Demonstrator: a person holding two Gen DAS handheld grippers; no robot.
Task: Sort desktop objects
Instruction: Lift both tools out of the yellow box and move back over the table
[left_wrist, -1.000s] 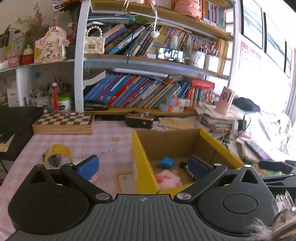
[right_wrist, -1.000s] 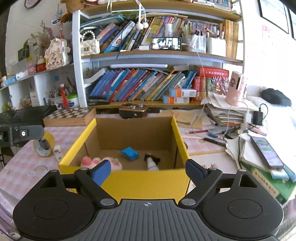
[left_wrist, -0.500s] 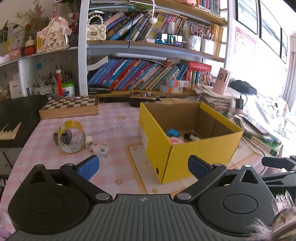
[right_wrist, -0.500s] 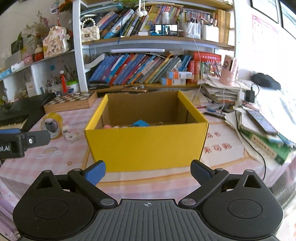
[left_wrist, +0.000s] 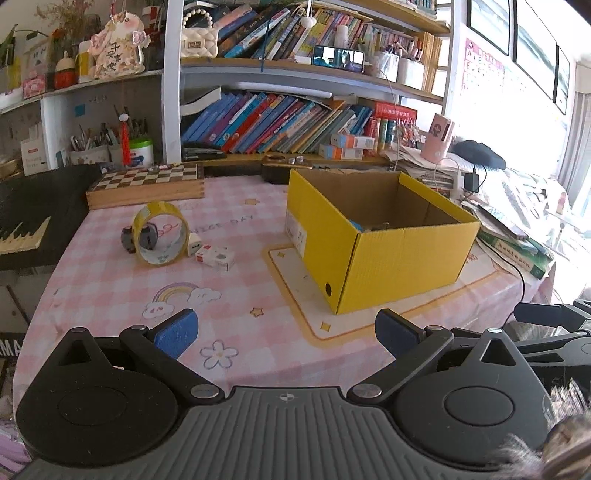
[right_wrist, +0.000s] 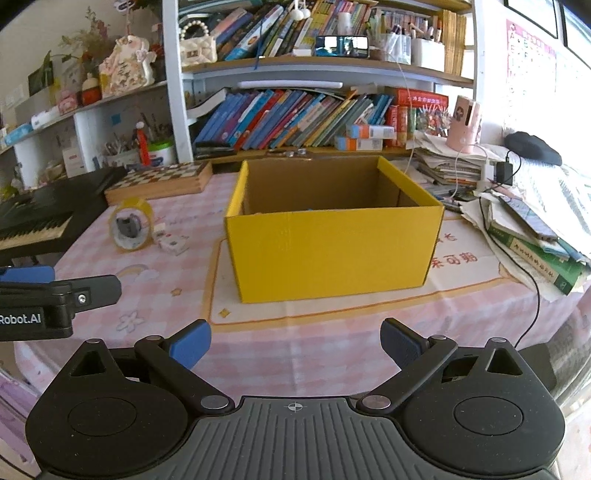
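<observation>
Both grippers spread wide, holding nothing: left gripper (left_wrist: 286, 334), right gripper (right_wrist: 295, 343), low centre of their views. Box (left_wrist: 388, 240) sits mid-frame. Loose items still out, left of centre: tape roll (left_wrist: 160, 234), white cube (left_wrist: 216, 257), just beside each other. Likely next: left takes the cube; approach low, straddle it squarely, avoid nudging the tape.

Each tool is matte black: a ribbed grey-black centre plate with a small crosshair mark, two round discs, silver pivot screws, angled linkage arms and blue pads (left_wrist: 176, 331). At the right wrist frame's left edge, white lettering "Robot.AI" marks the left tool (right_wrist: 26, 275).
</observation>
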